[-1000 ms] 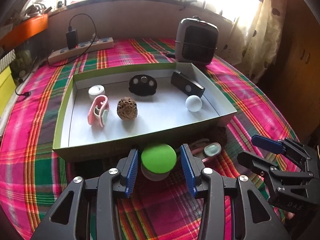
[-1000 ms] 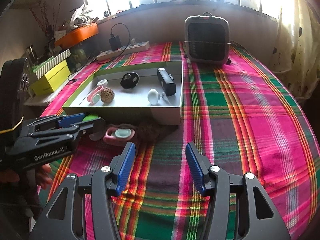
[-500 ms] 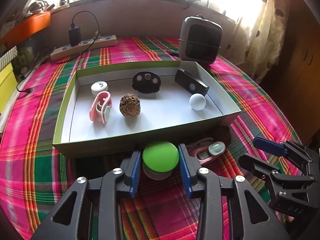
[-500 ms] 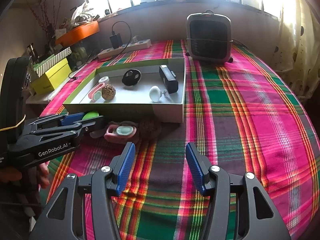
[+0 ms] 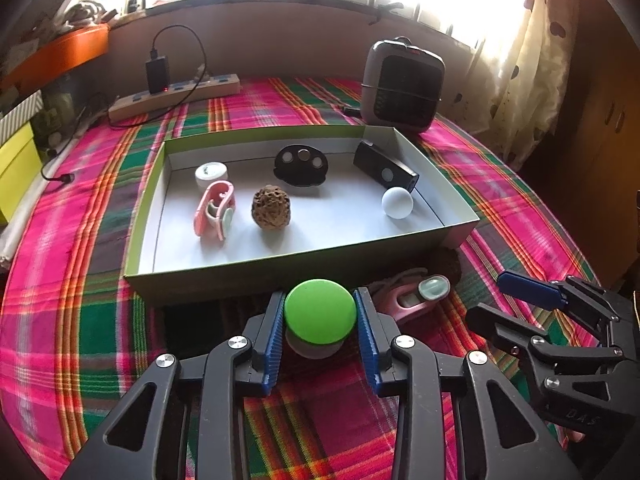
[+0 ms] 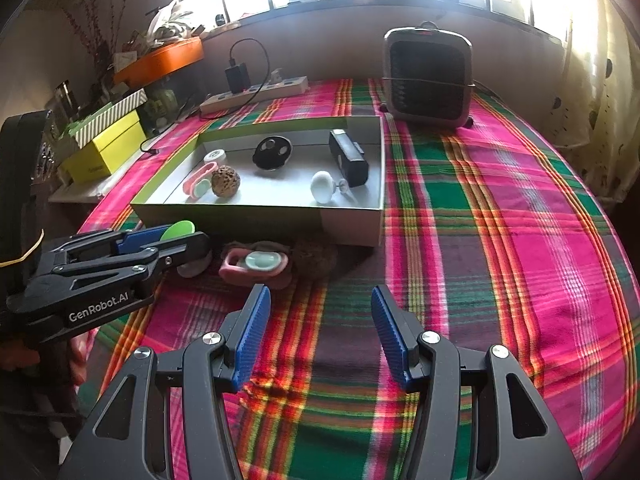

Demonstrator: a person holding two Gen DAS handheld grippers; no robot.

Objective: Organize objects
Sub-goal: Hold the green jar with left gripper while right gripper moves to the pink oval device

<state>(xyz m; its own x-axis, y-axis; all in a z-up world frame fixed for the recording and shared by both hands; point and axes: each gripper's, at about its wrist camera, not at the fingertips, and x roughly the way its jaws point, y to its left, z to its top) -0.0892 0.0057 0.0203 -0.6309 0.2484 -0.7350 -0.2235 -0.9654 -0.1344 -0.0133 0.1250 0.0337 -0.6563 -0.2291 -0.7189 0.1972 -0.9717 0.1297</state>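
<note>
Left gripper (image 5: pixel 320 320): jaws closed onto green-lidded jar (image 5: pixel 320 314), blue pads pressing both sides of lid, jar low over plaid tablecloth (image 6: pixel 500 240) just in front of near wall of open box (image 5: pixel 280 264). Right gripper (image 6: pixel 318 334): jaws wide apart, nothing between, above bare cloth. Pink clip with mint button (image 6: pixel 254 265) on cloth just beside jar, brown lump behind it. Inside box: second pink clip (image 5: pixel 214 209), walnut (image 5: pixel 271 209), white ball (image 5: pixel 397 203), black oval case (image 5: pixel 301 165), black rectangular device (image 5: pixel 385 170), small white pot (image 5: pixel 211 174). Beyond box: heater (image 5: pixel 402 85), power strip (image 5: pixel 176 96).
</note>
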